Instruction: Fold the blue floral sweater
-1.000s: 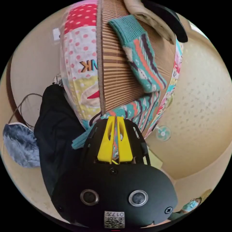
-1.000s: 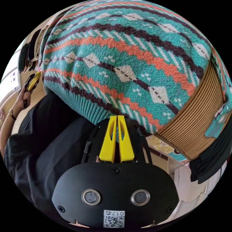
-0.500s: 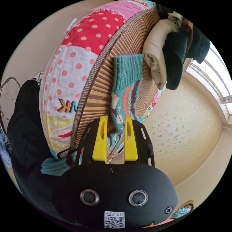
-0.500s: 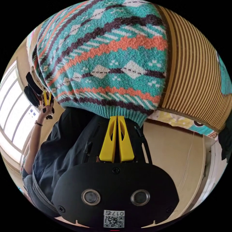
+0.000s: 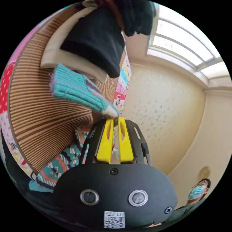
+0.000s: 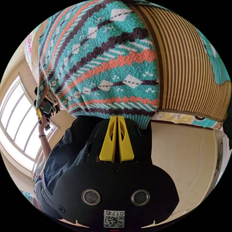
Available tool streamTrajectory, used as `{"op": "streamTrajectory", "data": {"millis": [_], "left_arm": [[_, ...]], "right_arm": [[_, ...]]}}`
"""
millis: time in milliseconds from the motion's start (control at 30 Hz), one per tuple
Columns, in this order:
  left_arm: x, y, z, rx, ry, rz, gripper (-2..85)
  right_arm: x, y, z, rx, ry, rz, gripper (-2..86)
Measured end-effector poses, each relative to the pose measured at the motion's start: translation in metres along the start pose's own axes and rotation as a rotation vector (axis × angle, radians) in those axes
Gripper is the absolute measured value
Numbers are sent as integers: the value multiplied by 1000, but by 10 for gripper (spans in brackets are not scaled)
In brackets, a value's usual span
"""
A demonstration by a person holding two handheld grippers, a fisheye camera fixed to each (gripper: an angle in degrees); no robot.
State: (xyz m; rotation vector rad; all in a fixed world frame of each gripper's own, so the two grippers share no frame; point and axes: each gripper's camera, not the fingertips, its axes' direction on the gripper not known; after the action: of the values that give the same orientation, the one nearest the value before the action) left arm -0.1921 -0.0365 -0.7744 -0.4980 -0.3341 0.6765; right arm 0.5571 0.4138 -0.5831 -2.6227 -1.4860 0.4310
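Observation:
The sweater (image 6: 104, 67), teal knit with orange, dark and white bands, lies spread on a striped bamboo mat (image 6: 193, 72). My right gripper (image 6: 117, 117) is shut on its ribbed teal hem. In the left gripper view a sleeve with a teal cuff (image 5: 72, 89) hangs off the mat (image 5: 43, 116). My left gripper (image 5: 115, 119) has its jaws pressed on the sleeve's edge. More of the sweater (image 5: 62, 162) bunches at lower left. In the right gripper view a hand holds the left gripper (image 6: 39, 112) up at the sweater's far side.
Folded black (image 5: 96, 41) and beige (image 5: 60, 55) clothes are stacked at the mat's end. A polka-dot quilt (image 5: 3, 96) lies under the mat. A person in dark clothes (image 6: 65, 154) stands beside it. Windows (image 5: 183, 48) are nearby, and a masked person (image 5: 197, 191) stands beyond.
The left gripper let go of the sweater, stood open half a second ago, and has now closed on the sleeve edge. The right gripper stayed shut on the hem. Both views swung.

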Motion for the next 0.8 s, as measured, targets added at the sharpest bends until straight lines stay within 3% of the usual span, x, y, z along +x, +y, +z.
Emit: {"op": "streamTrajectory", "data": {"millis": [133, 267, 400, 533, 667, 800], "left_arm": [[138, 65, 112, -297, -92, 408, 45], [168, 175, 219, -544, -179, 621, 78], [99, 279, 299, -806, -226, 480, 99], [31, 331, 303, -935, -369, 331, 86], [2, 321, 276, -954, -514, 302, 72], [-14, 272, 221, -819, -668, 225, 61]], "right_arm": [[26, 4, -33, 61, -180, 39, 4], [63, 16, -63, 161, -411, 84, 5], [103, 33, -85, 294, -641, 162, 11], [159, 54, -97, 471, -934, 257, 35], [211, 86, -91, 640, -1137, 422, 98], [247, 112, -81, 783, -1262, 521, 137]]}}
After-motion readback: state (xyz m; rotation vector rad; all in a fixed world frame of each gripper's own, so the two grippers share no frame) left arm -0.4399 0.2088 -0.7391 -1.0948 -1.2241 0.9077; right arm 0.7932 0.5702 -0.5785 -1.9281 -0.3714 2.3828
